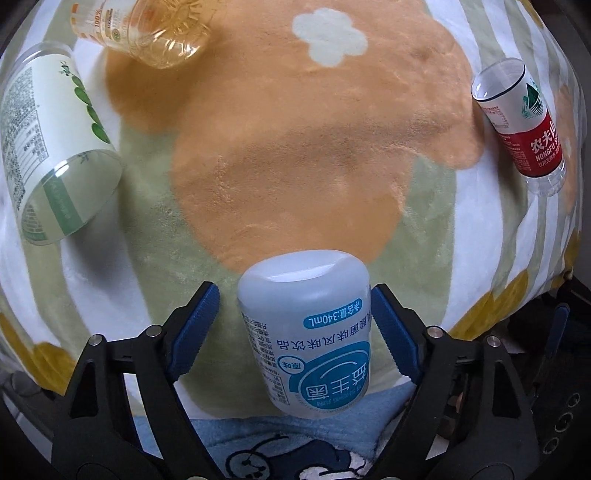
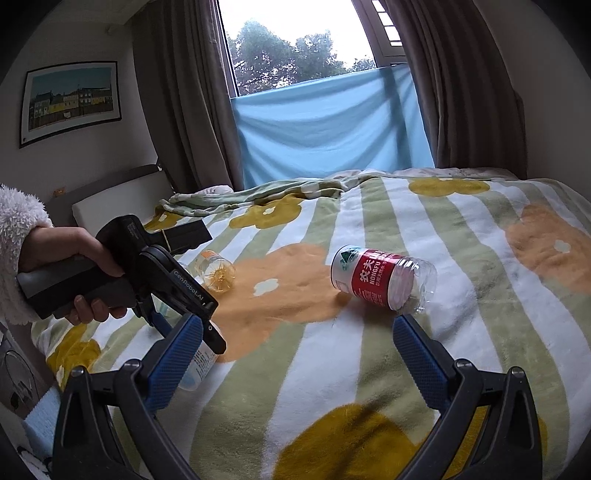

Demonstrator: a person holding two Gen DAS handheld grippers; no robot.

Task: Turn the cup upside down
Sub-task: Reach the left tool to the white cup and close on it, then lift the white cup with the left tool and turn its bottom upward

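Standing inverted between left tool (image 1: 291, 317) pads, cup (image 1: 306, 332)

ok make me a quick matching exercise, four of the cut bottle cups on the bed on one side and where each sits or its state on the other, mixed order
Things:
1. white cup with blue label
2. red-label cup
3. green-leaf cup
4. yellow-tinted cup

Places or states:
A. lying on its side at the right edge of the left wrist view
B. lying at the top left of that view, on the orange flower's edge
C. between the left gripper's open fingers, print upside down
D. lying on its side at the left, open end toward the camera

Pairs: 1-C, 2-A, 3-D, 4-B
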